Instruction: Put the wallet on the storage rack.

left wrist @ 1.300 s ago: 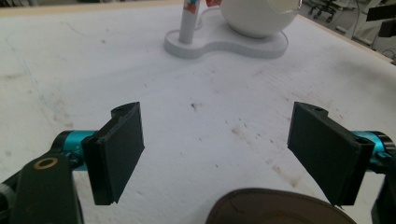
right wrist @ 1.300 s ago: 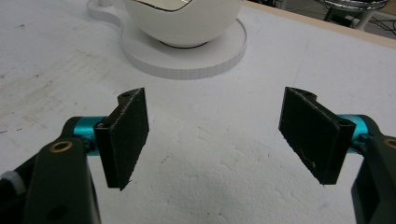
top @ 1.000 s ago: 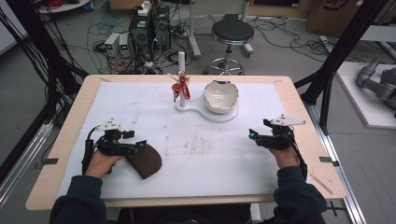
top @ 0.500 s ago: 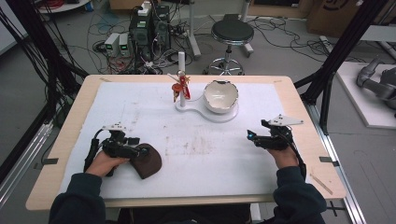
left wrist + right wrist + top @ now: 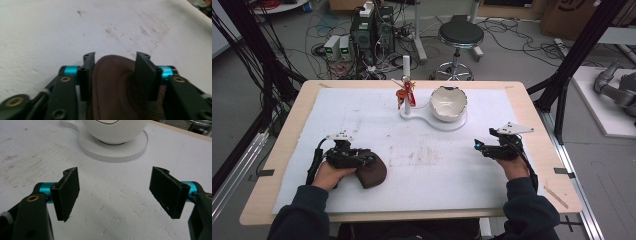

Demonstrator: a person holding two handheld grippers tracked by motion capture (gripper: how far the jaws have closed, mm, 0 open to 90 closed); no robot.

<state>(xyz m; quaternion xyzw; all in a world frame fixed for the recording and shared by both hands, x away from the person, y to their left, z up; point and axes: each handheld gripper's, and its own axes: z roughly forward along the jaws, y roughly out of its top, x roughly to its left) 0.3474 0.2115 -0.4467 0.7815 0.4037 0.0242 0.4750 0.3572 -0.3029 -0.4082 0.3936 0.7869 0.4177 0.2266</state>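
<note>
grip hazard: jaws closing on the soft brown pouch

the left gripper is sitting low at the near left of the worktop, over a brown leather-like pouch that is lying flat on the white mat. its jaws have just been closing, and in the left gripper view the pouch is lying between them, with both pads appearing to bear on its edges. the right gripper is hovering well apart at the near right, jaws released and holding nothing, pointing toward the white bowl on its white base.

risks from here, as judgements:

- the pouch is looking soft, so it is likely buckling under the squeeze and sliding out of the jaws on lifting.
- the jaws are catching only the near end; the far end is probably sagging and dragging across the mat.
- a carry toward the far side is risking a knock against the red figure hanging on the white post, or against the bowl.
</note>
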